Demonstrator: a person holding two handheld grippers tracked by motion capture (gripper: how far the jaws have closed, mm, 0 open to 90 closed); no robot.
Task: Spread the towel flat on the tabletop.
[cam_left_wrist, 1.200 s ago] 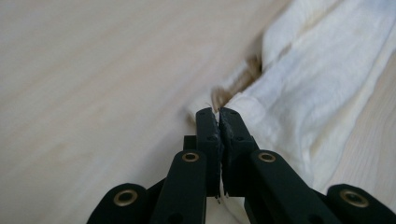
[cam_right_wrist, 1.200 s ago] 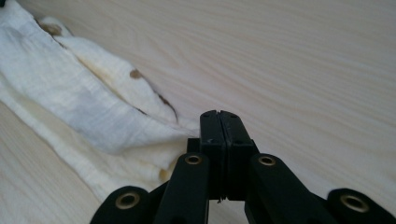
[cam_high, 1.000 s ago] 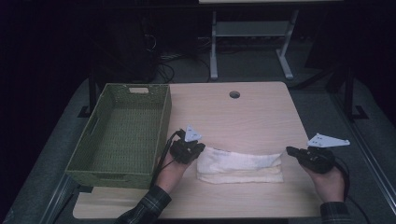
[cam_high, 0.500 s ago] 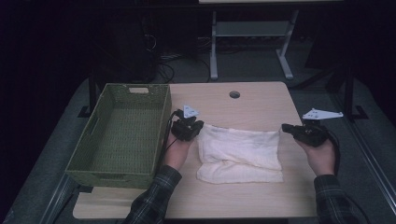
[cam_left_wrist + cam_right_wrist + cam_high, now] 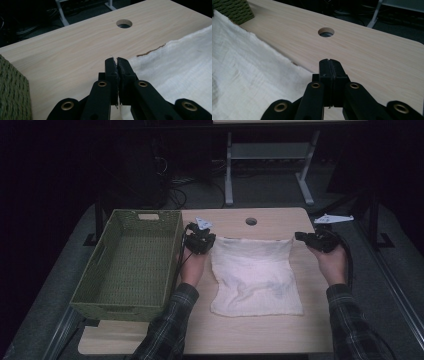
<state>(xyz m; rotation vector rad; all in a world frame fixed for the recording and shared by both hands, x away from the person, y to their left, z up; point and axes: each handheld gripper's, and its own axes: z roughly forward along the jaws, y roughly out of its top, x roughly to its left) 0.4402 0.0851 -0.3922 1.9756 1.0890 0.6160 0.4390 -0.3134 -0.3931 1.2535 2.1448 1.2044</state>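
Two grippers, both clamped on the white cloth's [image 5: 252, 277] far corners. Your left gripper [image 5: 200, 241] sits at 10 o'clock of the cloth, just beside the green woven basket [image 5: 127, 265], jaws pinched tight on the far-left corner; in the left gripper view a thin sliver of fabric sticks out between the closed jaws [image 5: 117, 65]. Your right gripper [image 5: 312, 239] sits at 2 o'clock of the cloth, jaws pressed together at the far-right corner [image 5: 329, 67]; in the right gripper view the cloth [image 5: 247, 85] runs off at 9 o'clock of the jaws. The far edge is stretched between the two grippers, the near end lies flat on the wooden table [image 5: 235, 330]. Round table hole [image 5: 251, 221] at 12 o'clock beyond the cloth. Basket at 9 o'clock, apart from the cloth.
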